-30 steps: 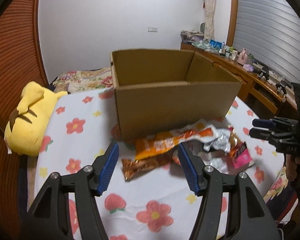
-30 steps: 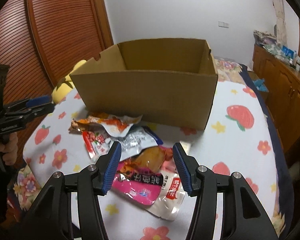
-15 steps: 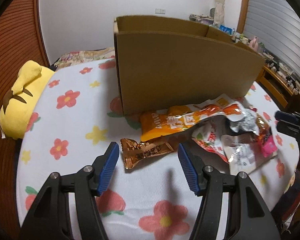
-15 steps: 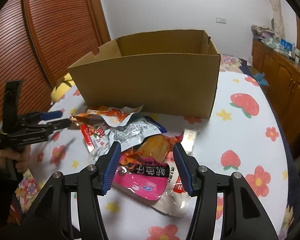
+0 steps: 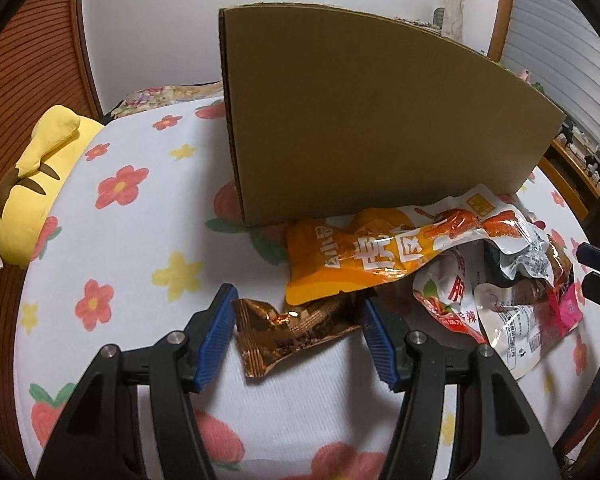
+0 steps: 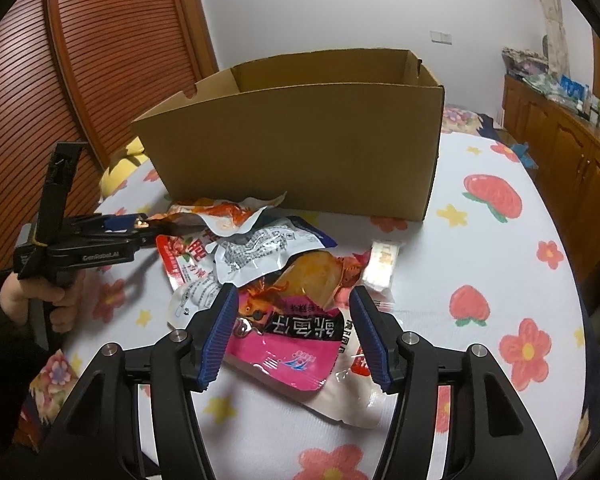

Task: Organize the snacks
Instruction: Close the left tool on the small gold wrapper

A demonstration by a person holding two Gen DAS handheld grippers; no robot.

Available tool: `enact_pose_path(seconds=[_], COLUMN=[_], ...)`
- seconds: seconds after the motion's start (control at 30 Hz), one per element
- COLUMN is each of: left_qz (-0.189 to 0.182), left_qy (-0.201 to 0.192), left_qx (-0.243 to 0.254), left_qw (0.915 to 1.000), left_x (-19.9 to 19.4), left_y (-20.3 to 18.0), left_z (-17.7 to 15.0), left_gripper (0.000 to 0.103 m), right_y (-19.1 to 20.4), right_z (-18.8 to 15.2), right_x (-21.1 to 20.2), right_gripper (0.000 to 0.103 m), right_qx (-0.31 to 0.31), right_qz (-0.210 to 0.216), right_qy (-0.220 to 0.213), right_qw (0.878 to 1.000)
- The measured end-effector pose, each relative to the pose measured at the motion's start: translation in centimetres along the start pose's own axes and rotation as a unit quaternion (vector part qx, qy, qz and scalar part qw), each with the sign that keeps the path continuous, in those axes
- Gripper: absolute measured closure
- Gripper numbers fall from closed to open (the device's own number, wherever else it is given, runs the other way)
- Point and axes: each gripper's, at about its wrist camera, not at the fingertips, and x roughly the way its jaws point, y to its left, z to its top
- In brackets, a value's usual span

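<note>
An open cardboard box (image 5: 364, 120) (image 6: 300, 140) stands on the flowered tablecloth. Several snack packets lie heaped in front of it. My left gripper (image 5: 298, 336) is open, its blue pads on either side of a copper-brown foil packet (image 5: 288, 328), close to it. An orange packet (image 5: 380, 256) lies just beyond. My right gripper (image 6: 292, 336) is open over a pink packet (image 6: 296, 340), with a clear yellow pouch (image 6: 312, 276) and a white-grey packet (image 6: 260, 256) behind it. The left gripper shows in the right wrist view (image 6: 136, 226) at the heap's left end.
A yellow plush toy (image 5: 32, 184) lies at the table's left edge. A small white wrapped bar (image 6: 384, 266) sits right of the heap. A red-and-white packet (image 5: 452, 300) lies in the heap. Wooden cabinets (image 6: 560, 136) stand at the right.
My left gripper has come down and forward until its pads flank the copper packet. My right gripper has lowered toward the pink packet. Both stay open.
</note>
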Motion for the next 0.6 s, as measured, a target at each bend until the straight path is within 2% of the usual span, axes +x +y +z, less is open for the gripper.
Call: enact_pose_path(seconds=[0.17,0.3,0.6], left_qz=[0.005,-0.003,-0.017], left_qy=[-0.002,-0.006,-0.042], left_qx=[0.022,0.016,-0.010], left_qw=[0.9997,0.9998,0.9989], left_x=[-0.6,-1.4,-4.0], left_y=[-0.4,-0.1,0.7], left_z=[-0.8,-1.5,-3.4], left_gripper=[0.067,0.079,0.080], right_y=[-0.1,-0.3,-0.5], right_z=[-0.1,-0.3,-0.5], right_x=[-0.1,0.0,0.7], right_gripper=[0.043,0.043,0.042], right_qx=[0.001,0.003,0.002], right_qz=[-0.002,-0.002,-0.009], right_qy=[-0.001,0.001,0.007], right_qw=[1.000,1.000,1.000])
